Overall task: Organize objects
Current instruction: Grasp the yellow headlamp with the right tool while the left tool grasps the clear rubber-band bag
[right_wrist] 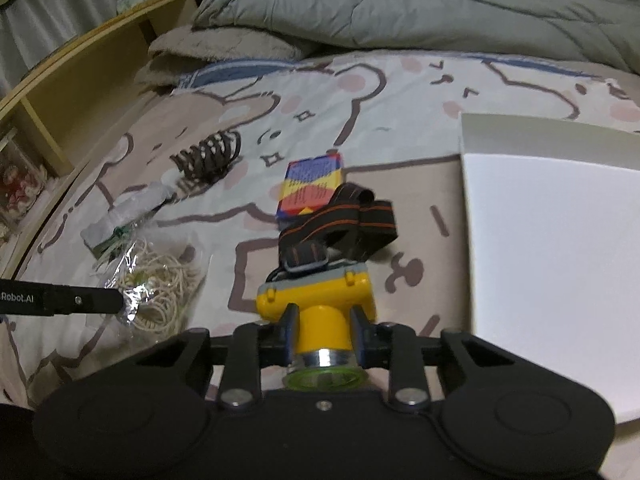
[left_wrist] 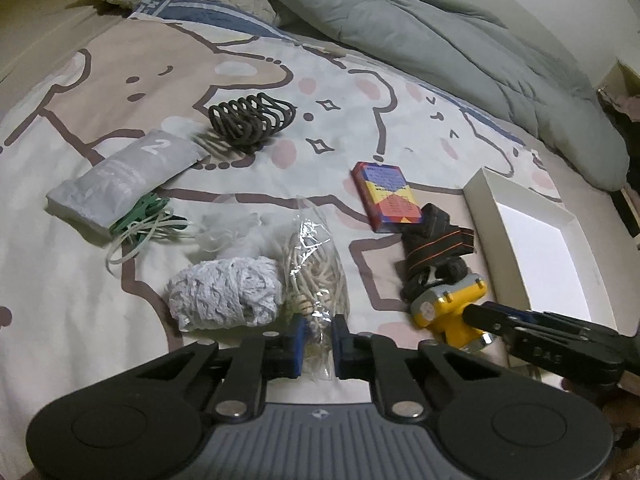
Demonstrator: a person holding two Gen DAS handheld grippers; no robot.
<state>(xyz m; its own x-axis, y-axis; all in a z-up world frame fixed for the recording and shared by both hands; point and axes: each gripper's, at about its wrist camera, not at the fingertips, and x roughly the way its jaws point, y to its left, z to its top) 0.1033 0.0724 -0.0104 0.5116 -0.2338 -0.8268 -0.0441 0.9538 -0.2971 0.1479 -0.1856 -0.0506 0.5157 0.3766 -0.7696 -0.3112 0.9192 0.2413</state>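
Observation:
On the cartoon-print bed sheet lies a clear bag of cream cord [left_wrist: 316, 268]. My left gripper [left_wrist: 320, 340] is shut on its near end, blue pads pressing the plastic from both sides. The bag [right_wrist: 164, 292] and the left gripper's tip [right_wrist: 120, 300] also show in the right wrist view. A yellow headlamp [right_wrist: 320, 296] with a black and orange strap lies lens toward me. My right gripper [right_wrist: 325, 330] is shut on its yellow neck. From the left wrist view the headlamp [left_wrist: 440, 308] sits beside an open white box [left_wrist: 480, 188].
A colourful card box [left_wrist: 388, 196] lies behind the headlamp. A dark spiral clip [left_wrist: 252, 120], a grey packet marked 2 [left_wrist: 124, 172], green and white bands [left_wrist: 148, 224] and a white lace bundle [left_wrist: 224, 296] lie left. A grey duvet [left_wrist: 440, 28] is behind; a wooden shelf [right_wrist: 80, 92] stands left.

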